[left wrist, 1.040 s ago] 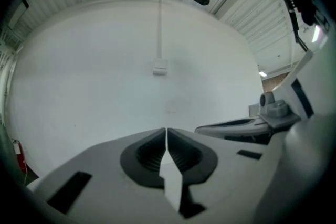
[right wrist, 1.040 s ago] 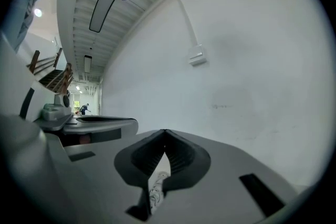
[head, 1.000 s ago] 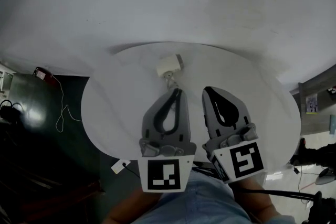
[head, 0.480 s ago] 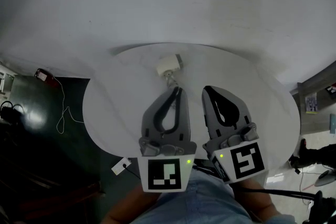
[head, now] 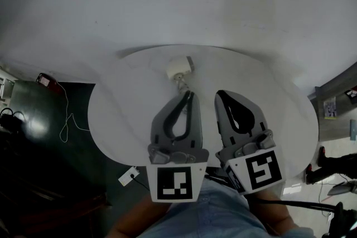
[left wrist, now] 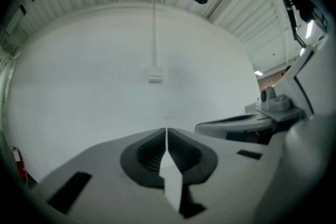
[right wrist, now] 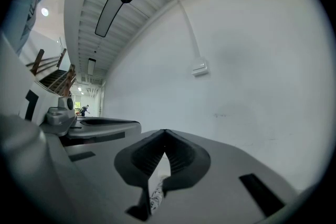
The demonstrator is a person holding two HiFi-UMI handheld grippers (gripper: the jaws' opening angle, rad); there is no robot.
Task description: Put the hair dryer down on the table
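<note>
A white hair dryer (head: pixel 179 67) lies on the far part of the round white table (head: pixel 120 111), its thin lower end (head: pixel 181 84) pointing back toward me. My left gripper (head: pixel 188 96) hovers just short of that end with its tips together and nothing between them. To its right, my right gripper (head: pixel 220 96) is also shut and empty. In the left gripper view the left gripper (left wrist: pixel 166 131) shows jaws meeting at the tip against a bare wall. In the right gripper view the right gripper (right wrist: pixel 165 134) looks the same. The hair dryer appears in neither gripper view.
Dark floor lies left of the table with a red object (head: pixel 44 79), a thin white cable (head: pixel 67 115) and a white plug (head: pixel 128 177). A white wall rises behind the table, with a small wall box (left wrist: pixel 155 76). The person's jeans (head: pixel 215 214) fill the bottom edge.
</note>
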